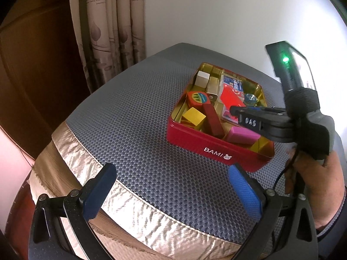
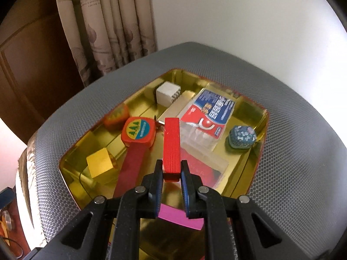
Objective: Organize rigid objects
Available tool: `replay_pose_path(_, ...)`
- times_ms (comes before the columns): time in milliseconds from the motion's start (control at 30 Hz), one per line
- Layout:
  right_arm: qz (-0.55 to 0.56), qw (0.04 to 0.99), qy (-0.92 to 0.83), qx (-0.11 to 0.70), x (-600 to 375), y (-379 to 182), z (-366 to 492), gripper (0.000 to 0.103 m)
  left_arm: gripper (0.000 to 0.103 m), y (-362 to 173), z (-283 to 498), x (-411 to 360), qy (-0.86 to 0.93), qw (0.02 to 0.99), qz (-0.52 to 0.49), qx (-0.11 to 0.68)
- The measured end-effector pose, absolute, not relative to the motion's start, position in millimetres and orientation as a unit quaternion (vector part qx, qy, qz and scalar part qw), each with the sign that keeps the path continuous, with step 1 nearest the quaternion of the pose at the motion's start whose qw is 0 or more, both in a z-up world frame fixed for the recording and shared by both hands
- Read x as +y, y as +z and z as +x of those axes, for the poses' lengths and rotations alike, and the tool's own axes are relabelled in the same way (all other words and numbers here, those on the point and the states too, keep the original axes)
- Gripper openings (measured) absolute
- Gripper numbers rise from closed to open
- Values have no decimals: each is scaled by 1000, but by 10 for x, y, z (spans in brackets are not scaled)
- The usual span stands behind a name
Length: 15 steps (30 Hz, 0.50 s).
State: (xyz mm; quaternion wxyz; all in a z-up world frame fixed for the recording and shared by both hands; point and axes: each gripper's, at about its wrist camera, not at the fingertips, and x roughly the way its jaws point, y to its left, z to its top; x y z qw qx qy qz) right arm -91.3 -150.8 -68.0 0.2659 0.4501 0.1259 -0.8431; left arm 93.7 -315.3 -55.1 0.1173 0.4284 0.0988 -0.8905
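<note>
While right hand-held gripper [image 2: 171, 174] clamps red block [image 2: 172, 143] | red tin [image 1: 208, 143] reads "BAMI" | left hand-held gripper [image 1: 173, 190] released

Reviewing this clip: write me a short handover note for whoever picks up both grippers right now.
Right gripper: shut on the red block, held over the open tin.
Left gripper: open, empty, above the grey mat near the tin.
In the tin: yellow cube, pink block, white cube, round sign piece, toothpaste pack, blue patterned piece.
Left: release the red block inside. Nothing else loose shows on the mat.
</note>
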Motion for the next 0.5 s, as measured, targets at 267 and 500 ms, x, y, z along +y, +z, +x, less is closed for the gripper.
replay_pose_path(267,364,247,-891,112,-965,-164,-565,69,102,-441,885,-2862,-917,157,367,-11)
replay_pose_path(500,352,198,-910,93,-319,-60,-397,70,102,-441,623,-2458,-927,123,352,-29)
